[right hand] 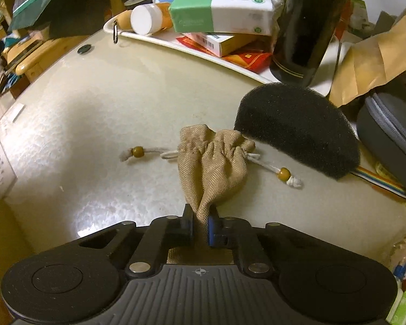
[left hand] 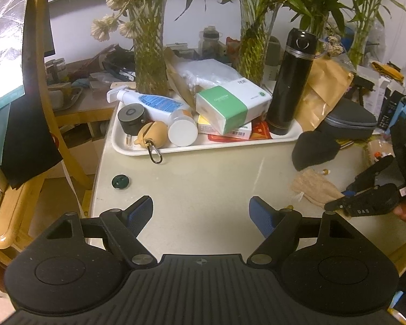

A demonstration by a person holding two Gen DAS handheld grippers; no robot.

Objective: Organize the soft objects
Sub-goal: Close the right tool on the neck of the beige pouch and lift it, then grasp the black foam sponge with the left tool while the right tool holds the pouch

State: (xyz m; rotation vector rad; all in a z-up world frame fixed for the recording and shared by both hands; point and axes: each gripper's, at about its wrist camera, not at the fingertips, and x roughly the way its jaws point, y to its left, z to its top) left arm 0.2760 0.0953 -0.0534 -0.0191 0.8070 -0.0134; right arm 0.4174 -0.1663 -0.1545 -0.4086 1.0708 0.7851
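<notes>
A small tan drawstring pouch (right hand: 213,159) lies on the pale table, its cords ending in brown beads on either side. My right gripper (right hand: 201,223) is shut on the pouch's near end, the cloth pinched between its blue pads. A black foam sponge (right hand: 297,127) rests just right of and behind the pouch, touching its gathered top. In the left wrist view the same pouch (left hand: 314,188) and black sponge (left hand: 312,149) sit at the right, with the right gripper (left hand: 362,203) on the pouch. My left gripper (left hand: 201,215) hovers open over bare table, nothing between its fingers.
A white tray (left hand: 138,150) at the back holds a black flask (left hand: 291,81), a green-and-white tissue box (left hand: 230,105), a spray bottle and small jars. Vases of plants stand behind. A grey zip case (left hand: 350,122) and brown paper bag (left hand: 324,92) crowd the right. A wooden chair (left hand: 21,203) is at left.
</notes>
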